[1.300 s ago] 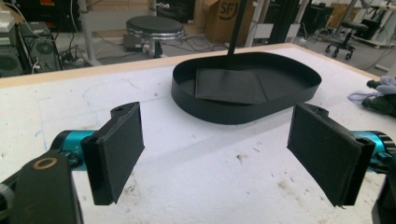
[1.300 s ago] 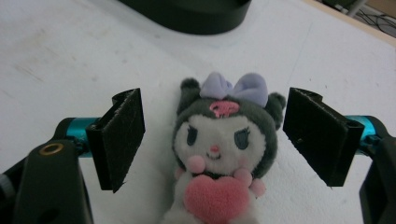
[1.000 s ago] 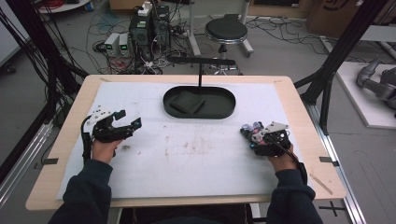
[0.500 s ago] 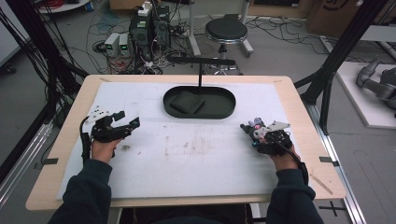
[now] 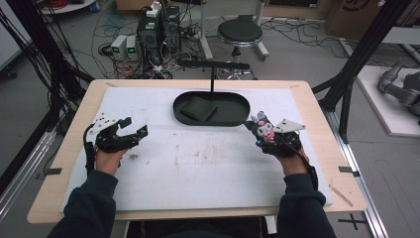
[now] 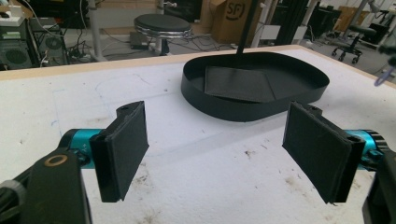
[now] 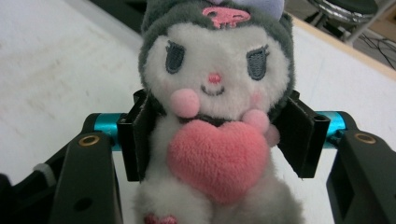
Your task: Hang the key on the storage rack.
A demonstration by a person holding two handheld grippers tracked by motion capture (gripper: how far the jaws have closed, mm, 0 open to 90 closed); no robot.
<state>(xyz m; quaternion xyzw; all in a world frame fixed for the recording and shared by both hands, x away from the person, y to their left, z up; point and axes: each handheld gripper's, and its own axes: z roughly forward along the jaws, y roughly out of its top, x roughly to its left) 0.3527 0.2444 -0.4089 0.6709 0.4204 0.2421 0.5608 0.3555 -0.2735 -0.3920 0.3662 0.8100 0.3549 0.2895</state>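
A plush toy (image 5: 262,130) with a grey hood, white face and pink heart (image 7: 215,158) is held above the white mat at the right. My right gripper (image 5: 267,136) is shut on its body; the jaws have just been closing on it, and both pads press its sides in the right gripper view (image 7: 217,135). My left gripper (image 5: 134,127) rests at the left of the mat, open; its jaws have just been closing a little with nothing between them (image 6: 215,154). A black oval tray (image 5: 210,120) lies at the back centre, ahead of the left gripper (image 6: 224,112).
Flat black pieces (image 5: 196,107) lie inside the tray, and a black T-shaped stand (image 5: 213,74) rises behind it. The white mat (image 5: 198,168) covers a wooden table (image 5: 327,148). Beyond the table stand a stool (image 5: 239,33), computers and cables.
My right gripper closed on the plush toy and lifted it slightly off the mat. The left gripper stayed where it was.
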